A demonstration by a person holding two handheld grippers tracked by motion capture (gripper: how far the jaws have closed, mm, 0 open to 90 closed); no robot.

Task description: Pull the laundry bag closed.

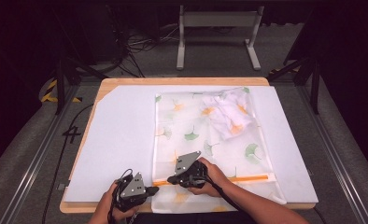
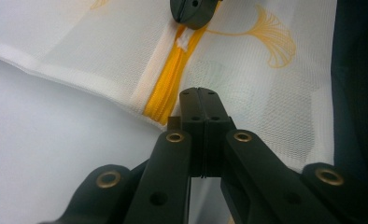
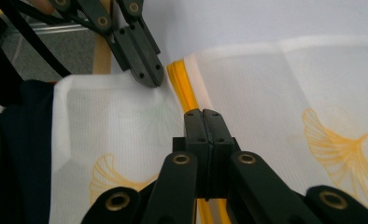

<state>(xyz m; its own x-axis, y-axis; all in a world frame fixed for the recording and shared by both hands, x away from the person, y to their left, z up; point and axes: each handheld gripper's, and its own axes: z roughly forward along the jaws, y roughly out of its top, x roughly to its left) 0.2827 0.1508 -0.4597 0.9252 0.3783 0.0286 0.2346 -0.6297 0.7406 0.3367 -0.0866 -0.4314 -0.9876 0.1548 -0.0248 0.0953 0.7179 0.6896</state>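
A white mesh bag (image 1: 196,140) printed with ginkgo leaves lies flat on the white board (image 1: 116,140), with a crumpled white cloth (image 1: 226,114) inside at its far end. An orange zipper (image 1: 247,178) runs across its near end. My left gripper (image 1: 155,190) is shut, pinching the bag's mesh (image 2: 247,93) right beside the zipper's end (image 2: 166,88). My right gripper (image 1: 170,179) is shut on the zipper (image 3: 184,91) close to that end. In the left gripper view a small white tab (image 2: 184,41) sticks out from the right gripper's tip (image 2: 194,11). The left gripper's tip (image 3: 149,74) presses the bag's corner.
The board rests on a wooden table (image 1: 182,80) whose near edge is by the person's arms. The bag's near hem hangs toward that edge. A white metal stand (image 1: 217,32) and cables sit on the floor beyond the table. Rails flank both sides.
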